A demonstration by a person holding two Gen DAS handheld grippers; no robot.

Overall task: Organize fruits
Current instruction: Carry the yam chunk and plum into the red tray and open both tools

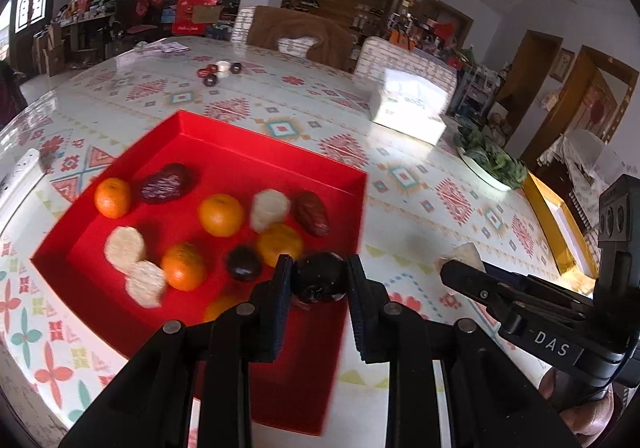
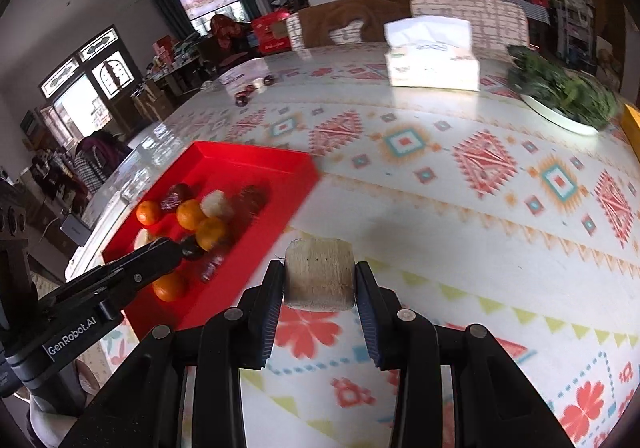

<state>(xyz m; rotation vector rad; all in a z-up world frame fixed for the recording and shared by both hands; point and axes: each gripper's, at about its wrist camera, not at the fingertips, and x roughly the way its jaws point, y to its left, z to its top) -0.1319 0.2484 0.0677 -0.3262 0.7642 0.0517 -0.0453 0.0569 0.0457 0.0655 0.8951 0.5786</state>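
Observation:
A red tray (image 1: 224, 151) on the patterned table holds several oranges (image 1: 220, 215), pale round pieces (image 1: 124, 249) and dark red fruits (image 1: 166, 183). My left gripper (image 1: 319, 280) is shut on a dark round fruit (image 1: 319, 282) and holds it over the tray's near right corner. My right gripper (image 2: 319, 280) is shut on a pale beige chunk (image 2: 320, 274) above the tablecloth, right of the tray (image 2: 256, 163). The right gripper also shows in the left wrist view (image 1: 464, 260), and the left gripper in the right wrist view (image 2: 176, 248).
A tissue box (image 1: 412, 103) stands at the far right of the table. A white dish of leafy greens (image 1: 488, 159) and a yellow box (image 1: 556, 215) sit by the right edge. Small dark fruits (image 1: 218, 72) lie far back. Chairs stand behind the table.

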